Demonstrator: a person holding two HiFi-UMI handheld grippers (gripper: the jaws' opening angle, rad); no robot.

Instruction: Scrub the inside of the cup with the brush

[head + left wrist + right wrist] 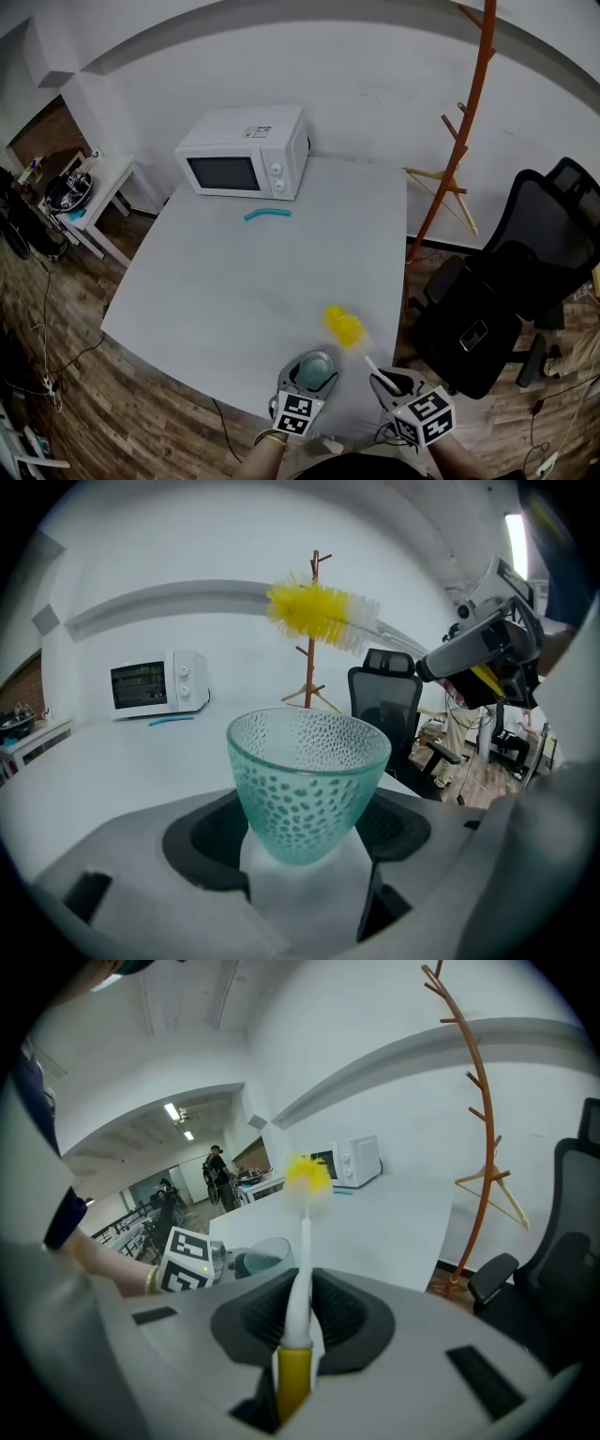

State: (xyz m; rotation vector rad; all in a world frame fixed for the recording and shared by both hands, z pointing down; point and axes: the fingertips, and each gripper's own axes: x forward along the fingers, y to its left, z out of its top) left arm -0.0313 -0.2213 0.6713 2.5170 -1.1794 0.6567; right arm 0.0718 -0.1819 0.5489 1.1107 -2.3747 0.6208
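Observation:
A pale green dimpled glass cup point(307, 780) stands upright between the jaws of my left gripper point(305, 850), which is shut on its base. From above, the cup point(316, 371) sits at the table's near edge, in front of the left gripper point(305, 392). My right gripper point(298, 1335) is shut on the brush point(302, 1269), a white stem with a yellow handle. Its yellow bristle head point(344, 325) hangs in the air just right of and beyond the cup, outside it. That head point(314, 611) is above and behind the cup's rim in the left gripper view.
A white microwave point(246, 152) stands at the back of the white table point(244, 281), with a teal strip point(267, 215) lying in front of it. An orange coat stand point(464, 122) and a black office chair point(511, 291) are to the right of the table.

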